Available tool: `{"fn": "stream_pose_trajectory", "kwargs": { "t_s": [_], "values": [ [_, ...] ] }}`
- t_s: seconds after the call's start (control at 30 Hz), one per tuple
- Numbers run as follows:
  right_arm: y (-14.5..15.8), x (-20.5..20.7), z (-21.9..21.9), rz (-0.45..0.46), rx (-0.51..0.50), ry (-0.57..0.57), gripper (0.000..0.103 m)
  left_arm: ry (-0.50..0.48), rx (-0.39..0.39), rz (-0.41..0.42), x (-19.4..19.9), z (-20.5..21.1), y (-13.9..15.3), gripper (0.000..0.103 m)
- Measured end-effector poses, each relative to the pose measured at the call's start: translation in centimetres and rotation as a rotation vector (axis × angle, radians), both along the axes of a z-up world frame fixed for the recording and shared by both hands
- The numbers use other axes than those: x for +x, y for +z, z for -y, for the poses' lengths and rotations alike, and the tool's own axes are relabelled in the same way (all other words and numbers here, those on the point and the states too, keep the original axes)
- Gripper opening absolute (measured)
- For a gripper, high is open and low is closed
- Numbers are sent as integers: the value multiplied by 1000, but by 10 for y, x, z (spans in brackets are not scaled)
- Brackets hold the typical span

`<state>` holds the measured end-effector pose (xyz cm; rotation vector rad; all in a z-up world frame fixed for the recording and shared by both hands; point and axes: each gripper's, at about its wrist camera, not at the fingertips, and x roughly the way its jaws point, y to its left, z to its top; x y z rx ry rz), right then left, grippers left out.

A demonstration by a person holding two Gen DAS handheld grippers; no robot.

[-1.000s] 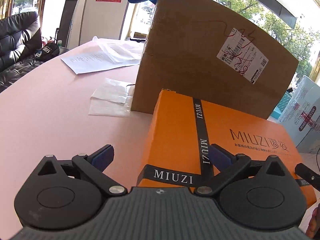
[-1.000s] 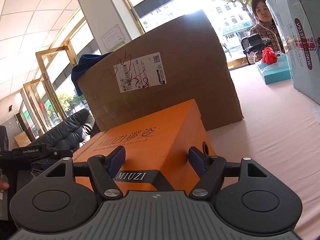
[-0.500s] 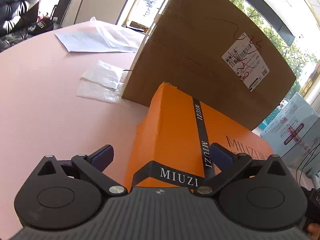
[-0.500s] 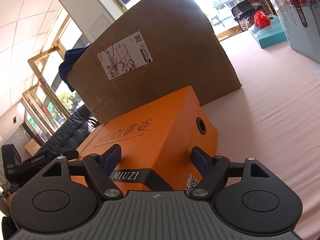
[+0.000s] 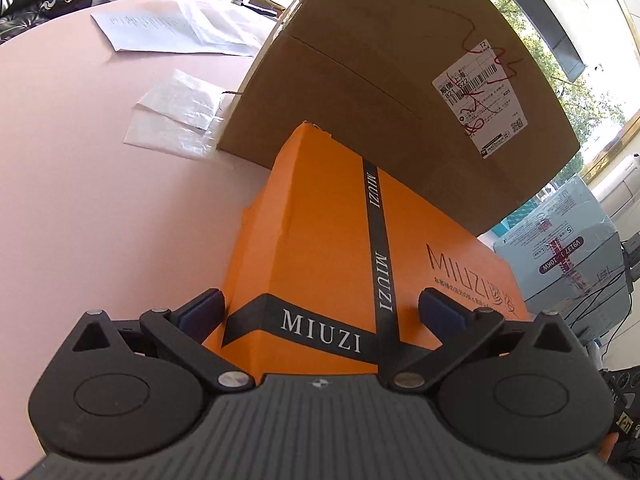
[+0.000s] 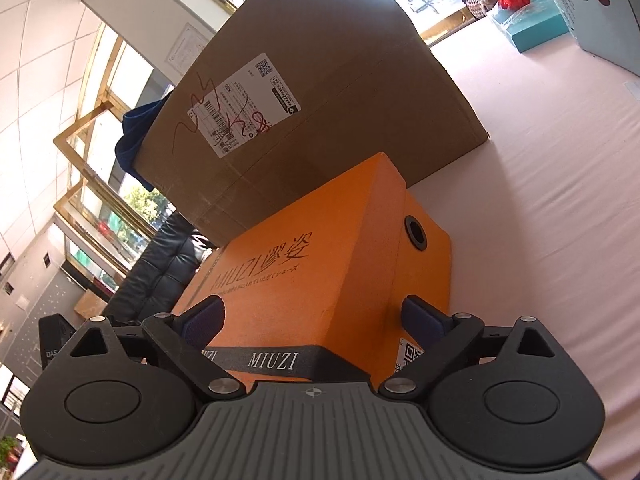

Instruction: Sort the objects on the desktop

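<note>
- The orange box [image 5: 320, 248] is sitting on the pink table [image 5: 100, 168], its far side right up against the big brown carton [image 5: 380, 64].
- The left gripper [image 5: 320, 312] is straddling one near corner of the box with its 2 fingers spread wide; the left blue pad [image 5: 202, 312] is sitting just beside the box's side face, the other hanging over the lid. Whether either pad is touching the cardboard I cannot tell.
- The right gripper [image 6: 316, 318] is doing the same at the opposite corner of the orange box [image 6: 320, 248] — jaws wide apart, one pad over the lid, the other beside the end face with the round black hole.
- A black ribbon printed "MIUZI" in white is wrapping the box, crossing at the left gripper's corner; the lid is showing a larger "MIUZI" with Chinese characters and a line of small Japanese text beneath.
- A QR code sticker [image 6: 410, 354] is peeking out low on the end face.
- The carton is carrying a white shipping label [image 5: 478, 100] with barcode, "821", "S22" and red scribble across it.
- A white-blue box [image 5: 560, 252] at the right is reading "V9137" and "10KW".
- Printed papers [image 5: 160, 28] and clear plastic bags [image 5: 176, 116] are lying on the table left of the carton.
</note>
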<state>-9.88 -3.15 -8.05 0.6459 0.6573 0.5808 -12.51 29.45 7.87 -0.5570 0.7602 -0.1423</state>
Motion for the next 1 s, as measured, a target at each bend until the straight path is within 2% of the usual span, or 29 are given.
{"fn": "stream_pose_trajectory", "kwargs": {
  "t_s": [0.07, 0.1, 0.17, 0.2, 0.27, 0.33, 0.6, 0.73, 0.77, 0.83, 0.87, 1.0],
  "values": [
    [0, -1, -5, -3, -24, -4, 93, 10, 38, 21, -4, 4, 5, 100],
    [2, -2, -10, -2, -27, 2, 84, 16, 62, 34, -7, 6, 8, 94],
    [5, -2, -20, 0, -32, 16, 76, 29, 107, 60, -13, 9, 14, 84],
    [6, -2, -26, 1, -35, 23, 66, 33, 110, 61, -15, 8, 15, 80],
    [9, -2, -36, 4, -40, 37, 59, 44, 99, 62, -17, 4, 16, 76],
    [11, -2, -47, 6, -45, 50, 57, 55, 79, 63, -21, -3, 14, 73],
    [22, -4, -88, 16, -65, 105, 55, 110, 89, 61, -42, -43, 19, 71],
    [28, -4, -109, 21, -75, 133, 55, 180, 162, 81, -58, -68, 26, 70],
    [29, -4, -115, 22, -77, 139, 54, 204, 191, 84, -63, -75, 29, 68],
    [32, -5, -125, 24, -82, 153, 54, 255, 251, 87, -73, -88, 35, 57],
    [33, -5, -130, 25, -85, 160, 54, 278, 273, 84, -78, -96, 38, 56],
    [39, -5, -151, 30, -95, 187, 53, 366, 268, 85, -97, -134, 39, 55]
  ]
}}
